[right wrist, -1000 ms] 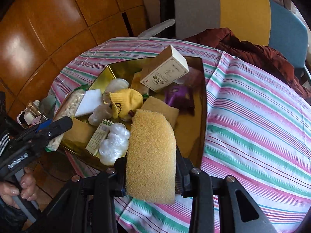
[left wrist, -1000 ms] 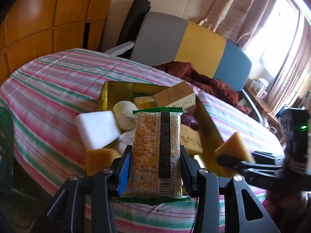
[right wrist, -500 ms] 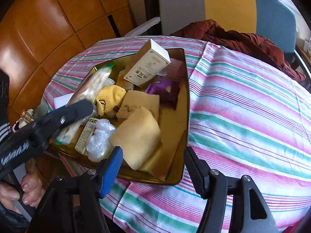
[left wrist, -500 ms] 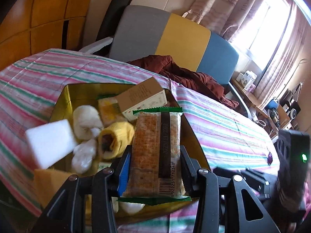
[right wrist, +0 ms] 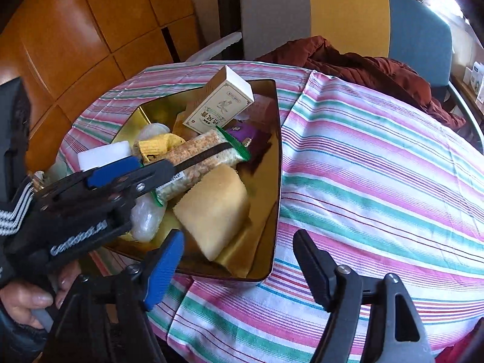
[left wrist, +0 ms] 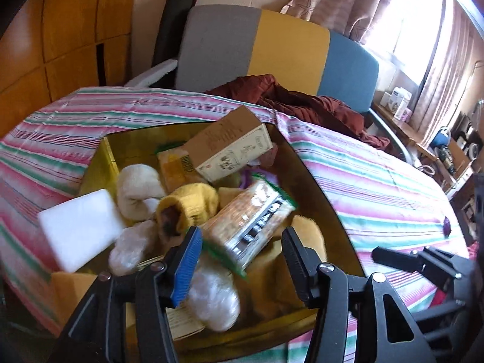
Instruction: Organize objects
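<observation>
Tongs of both hands stand spread, nothing pinched. Left tongs (left wrist: 240,249) hover low over the near end of the gold tray (right wrist: 276,163); right tongs (right wrist: 239,260) hang just outside its near rim, over the striped surface (right wrist: 378,181).

Cracker packet (left wrist: 249,216) lies tilted across the heap in the tray, blurred in the left view, so whether it has fully settled cannot be told. It is clear of the left fingers (left wrist: 186,264). Yellow sponge (right wrist: 213,208) leans in the tray's near corner, resting against the wall.

Also in the tray:
- tan carton (right wrist: 219,104), propped at the far end
- white block (left wrist: 77,227), at the left edge
- yellow knit item (left wrist: 189,208), mid-heap
- purple packet (right wrist: 248,140), under the carton
- white bundles, partly buried

Progress, as judged: gathering looks nearly done. No loose item shows on the cloth except a small dark speck (left wrist: 447,228) at the far right, too small to identify. Contents are piled, not arranged; tidying may remain.
</observation>
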{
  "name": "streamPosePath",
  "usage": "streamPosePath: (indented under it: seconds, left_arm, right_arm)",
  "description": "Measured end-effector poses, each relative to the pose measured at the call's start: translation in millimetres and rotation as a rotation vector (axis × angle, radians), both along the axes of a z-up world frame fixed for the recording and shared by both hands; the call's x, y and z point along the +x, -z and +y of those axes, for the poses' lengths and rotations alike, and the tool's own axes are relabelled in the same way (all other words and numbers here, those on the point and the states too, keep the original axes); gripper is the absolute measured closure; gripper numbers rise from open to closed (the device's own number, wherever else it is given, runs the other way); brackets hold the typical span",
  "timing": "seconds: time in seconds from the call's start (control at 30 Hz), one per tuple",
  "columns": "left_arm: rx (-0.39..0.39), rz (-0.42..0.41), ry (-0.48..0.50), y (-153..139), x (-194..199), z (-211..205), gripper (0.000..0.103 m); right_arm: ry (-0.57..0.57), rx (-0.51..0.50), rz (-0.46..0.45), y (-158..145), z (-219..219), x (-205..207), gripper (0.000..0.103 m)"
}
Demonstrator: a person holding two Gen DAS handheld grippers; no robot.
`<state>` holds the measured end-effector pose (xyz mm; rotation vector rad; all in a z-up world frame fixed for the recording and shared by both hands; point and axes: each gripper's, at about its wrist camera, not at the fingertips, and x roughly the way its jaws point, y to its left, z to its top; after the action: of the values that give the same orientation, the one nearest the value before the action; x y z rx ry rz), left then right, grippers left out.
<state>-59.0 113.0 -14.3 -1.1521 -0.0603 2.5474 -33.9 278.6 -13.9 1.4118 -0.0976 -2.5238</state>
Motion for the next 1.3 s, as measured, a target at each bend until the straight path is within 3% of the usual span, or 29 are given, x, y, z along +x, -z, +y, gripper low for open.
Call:
streamPosePath:
  seconds: [0.2, 0.77, 1.3]
  left_arm:
    - [-0.059, 0.037, -0.038, -2, 16, -11, 0.044]
    - [-0.092, 0.072, -0.125, -15, 47, -35, 0.032]
    - [-0.105, 0.103, -0.152, -20, 61, -37, 0.007]
  right_arm:
    - [0.022, 0.035, 0.006, 1, -1, 1, 0.023]
    - [0.065, 0.196, 0.105, -14, -19, 14, 0.021]
    - [0.131, 0.308, 0.208, -29, -27, 26, 0.021]
